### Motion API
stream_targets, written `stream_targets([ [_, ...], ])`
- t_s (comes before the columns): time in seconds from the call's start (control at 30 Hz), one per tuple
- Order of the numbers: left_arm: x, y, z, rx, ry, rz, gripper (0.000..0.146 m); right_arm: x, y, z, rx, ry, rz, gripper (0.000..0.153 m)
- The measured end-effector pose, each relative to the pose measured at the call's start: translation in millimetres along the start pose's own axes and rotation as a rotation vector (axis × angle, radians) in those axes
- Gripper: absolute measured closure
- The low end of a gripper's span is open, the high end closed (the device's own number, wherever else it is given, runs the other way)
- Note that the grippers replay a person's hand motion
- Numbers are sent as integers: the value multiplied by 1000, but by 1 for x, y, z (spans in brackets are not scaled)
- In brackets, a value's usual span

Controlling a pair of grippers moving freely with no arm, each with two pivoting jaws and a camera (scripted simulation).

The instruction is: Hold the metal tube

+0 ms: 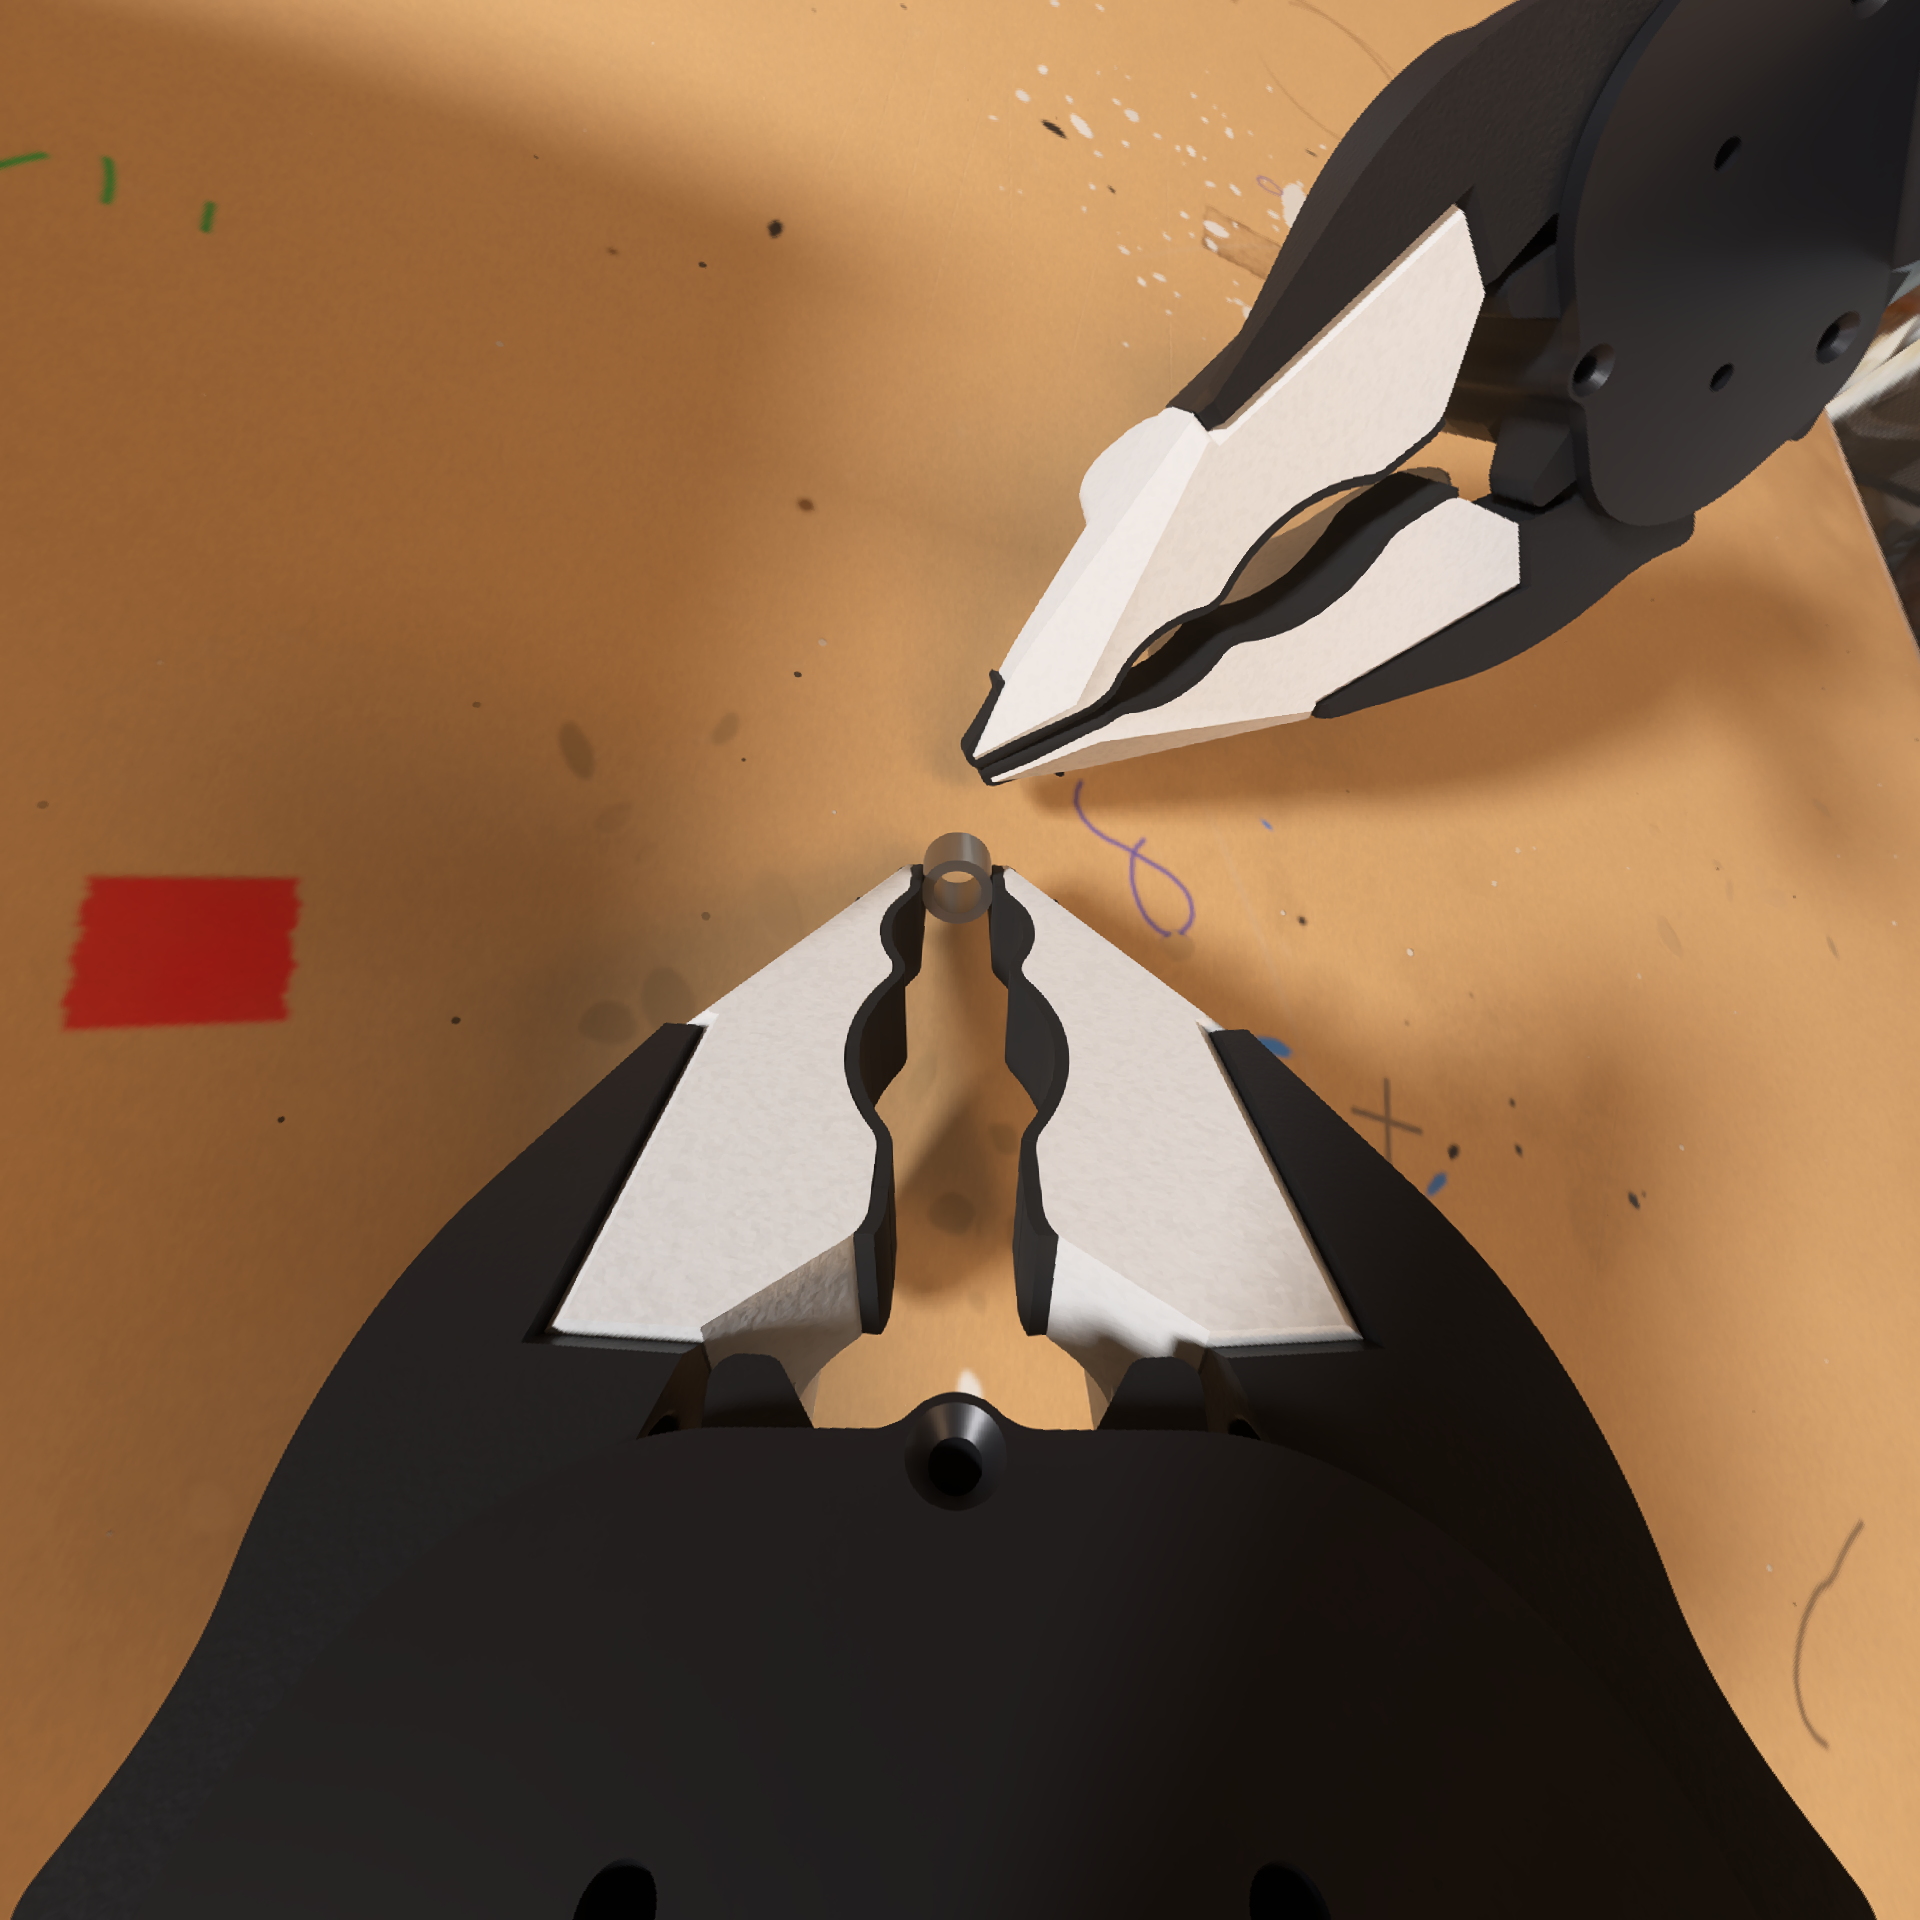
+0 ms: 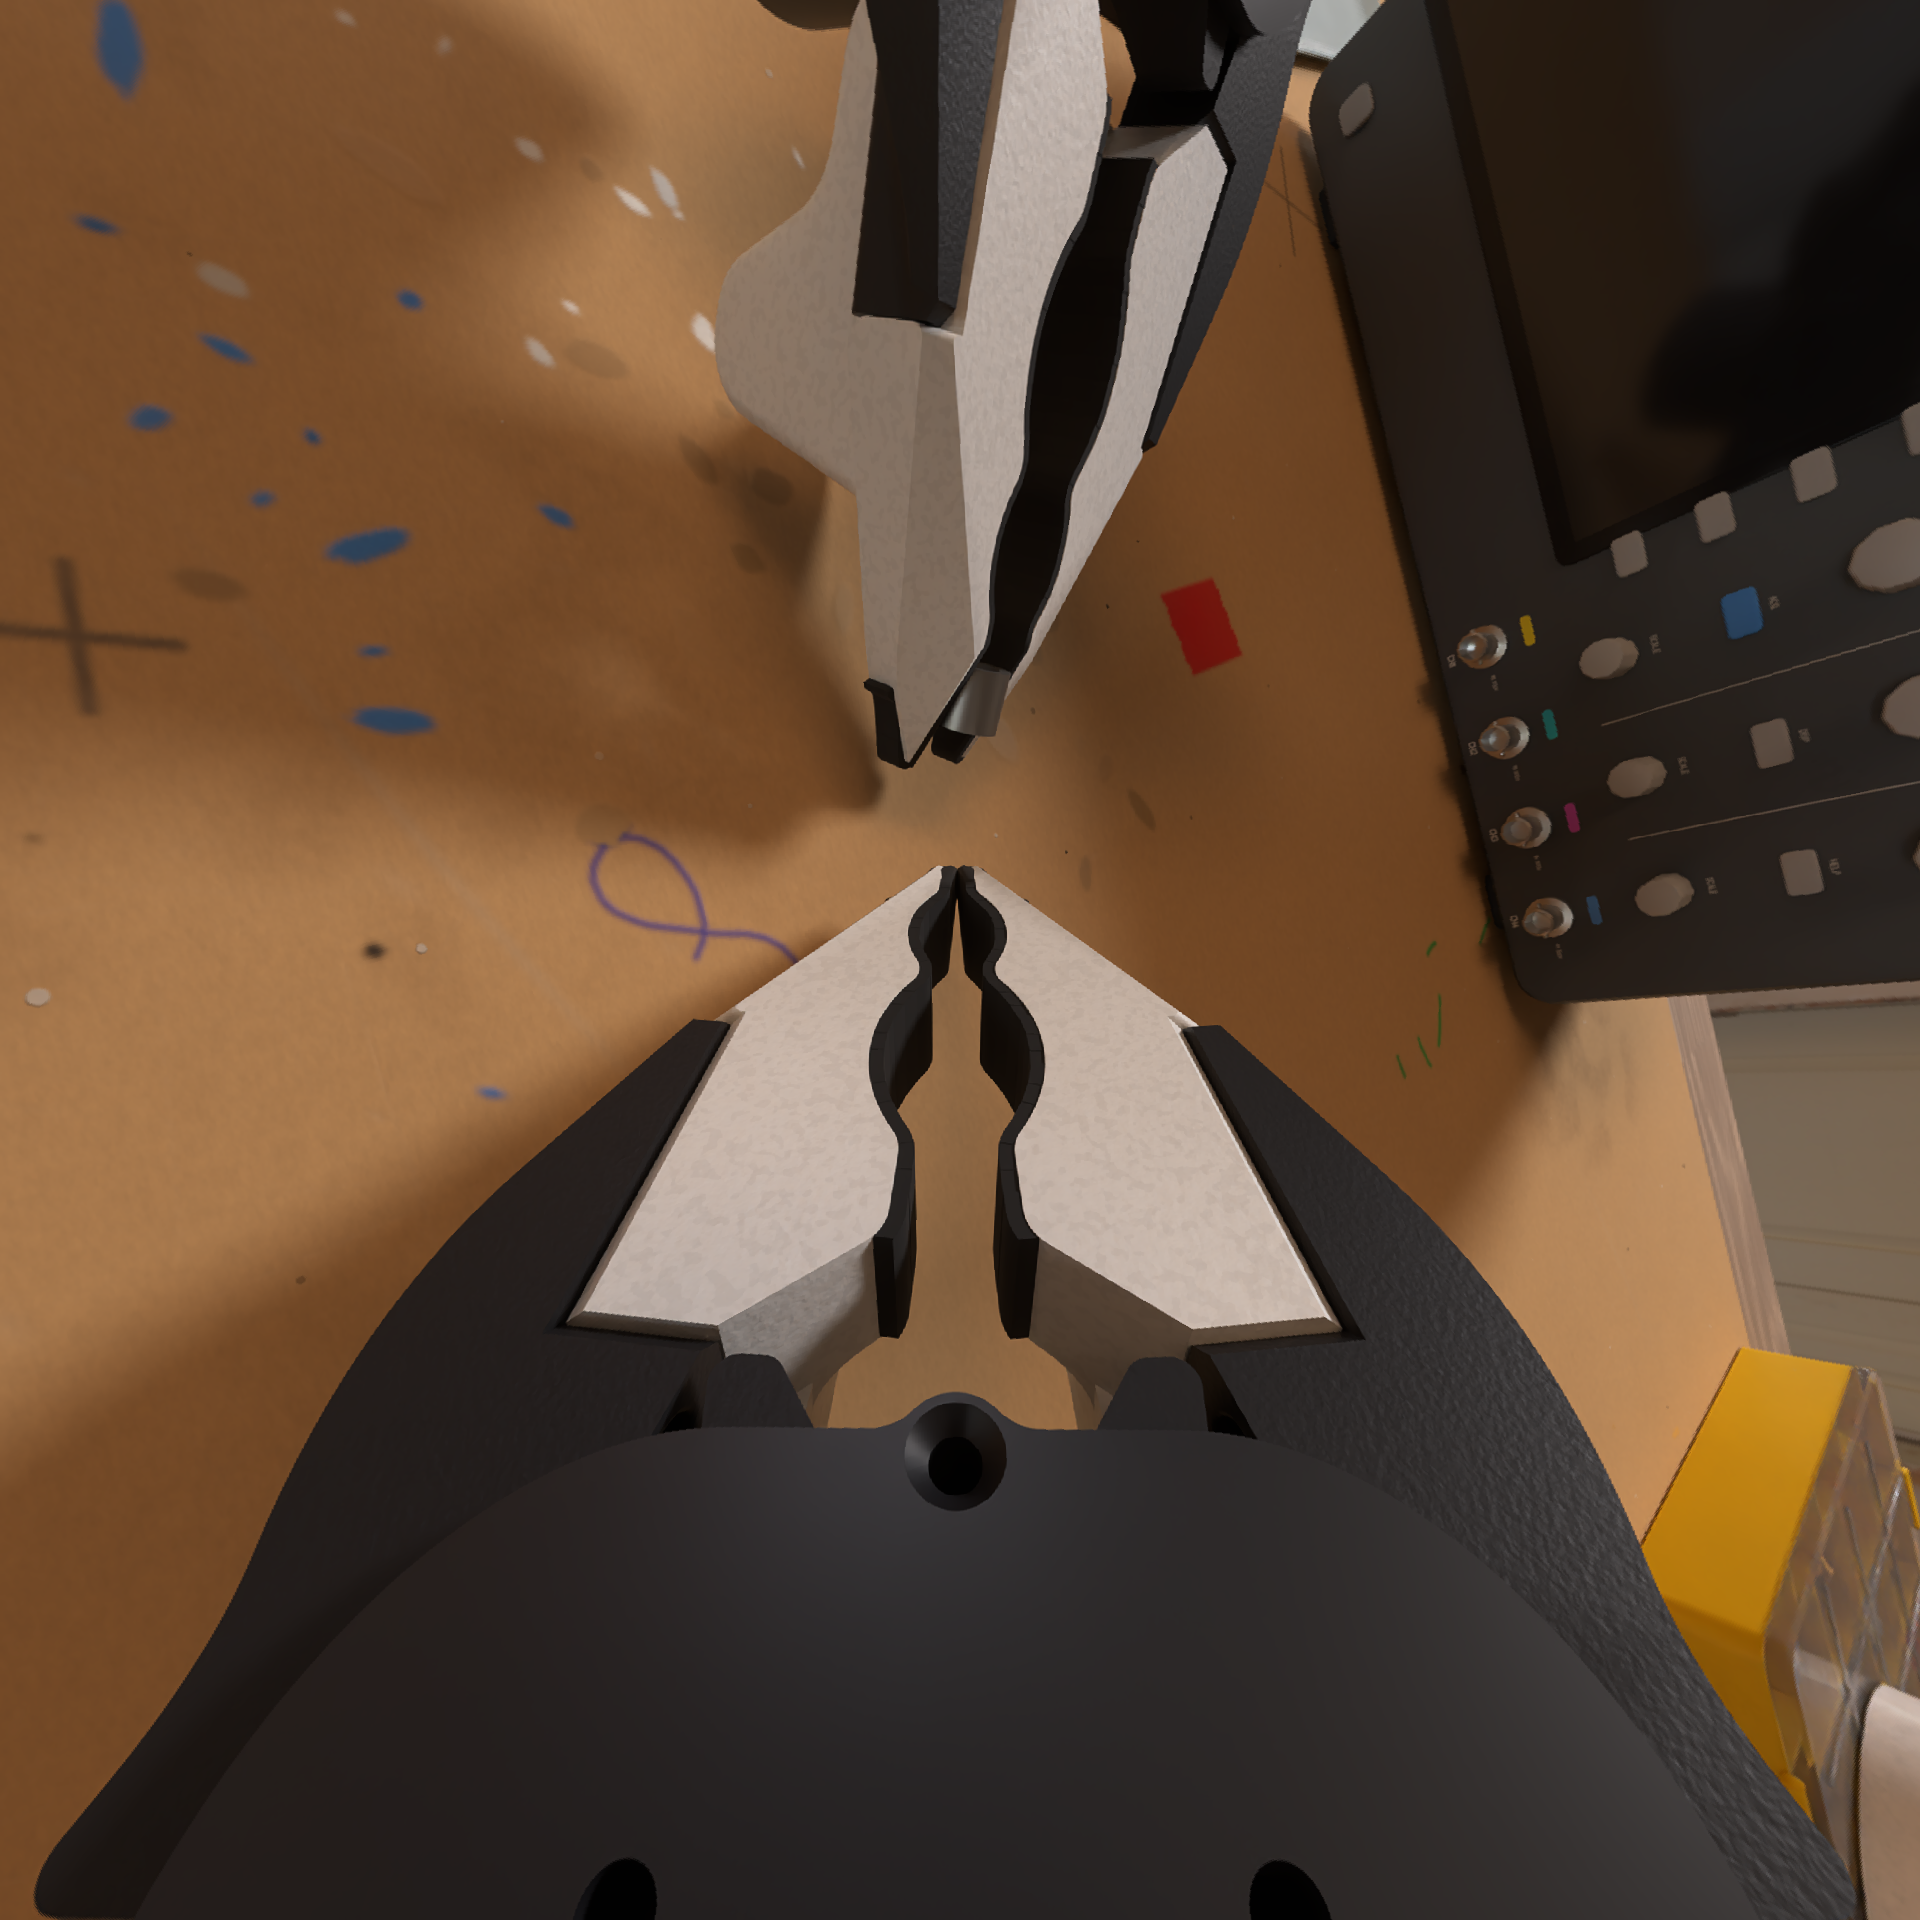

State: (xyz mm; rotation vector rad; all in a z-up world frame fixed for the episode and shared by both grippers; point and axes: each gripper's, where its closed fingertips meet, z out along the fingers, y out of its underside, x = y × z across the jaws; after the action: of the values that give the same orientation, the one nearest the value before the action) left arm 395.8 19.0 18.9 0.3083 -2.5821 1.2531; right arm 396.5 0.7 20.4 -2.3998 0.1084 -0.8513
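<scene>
A short grey metal tube (image 1: 956, 883) sits clamped between the tips of my left gripper (image 1: 957, 888), its open end facing the camera, held above the brown tabletop. In the right wrist view the same tube (image 2: 979, 698) shows at the tip of the left gripper (image 2: 935, 732), which hangs from the top of the frame. My right gripper (image 2: 957, 878) is shut with nothing in it; its tips touch. In the left wrist view it (image 1: 985, 764) points in from the upper right, its tip just above and right of the tube, apart from it.
A black instrument with knobs and buttons (image 2: 1662, 748) lies at the right. A yellow box (image 2: 1766, 1558) stands by the table's right edge (image 2: 1725, 1174). A red patch (image 1: 182, 951), a purple scribble (image 1: 1138, 868) and paint specks mark the tabletop.
</scene>
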Motion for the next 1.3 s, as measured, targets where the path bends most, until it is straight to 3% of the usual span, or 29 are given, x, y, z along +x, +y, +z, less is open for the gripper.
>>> stream_targets([
  [0.77, 0, 0, 0, 3, -6, 2, 135, -1, -3, 2, -24, -44, -12, 153],
  [0.87, 0, 0, 0, 0, -5, 11, 135, 1, -6, -5, 23, -67, 47, 153],
  [1.07, 3, 1, 0, -6, 5, 28, 135, 24, -16, -32, 238, -299, 287, 153],
  [1.23, 3, 1, 0, -7, -1, 41, 135, 12, -6, -17, 172, -542, 375, 153],
  [1.3, 2, 0, 0, -3, -11, 37, 135, 9, -6, -10, 165, -564, 439, 149],
])
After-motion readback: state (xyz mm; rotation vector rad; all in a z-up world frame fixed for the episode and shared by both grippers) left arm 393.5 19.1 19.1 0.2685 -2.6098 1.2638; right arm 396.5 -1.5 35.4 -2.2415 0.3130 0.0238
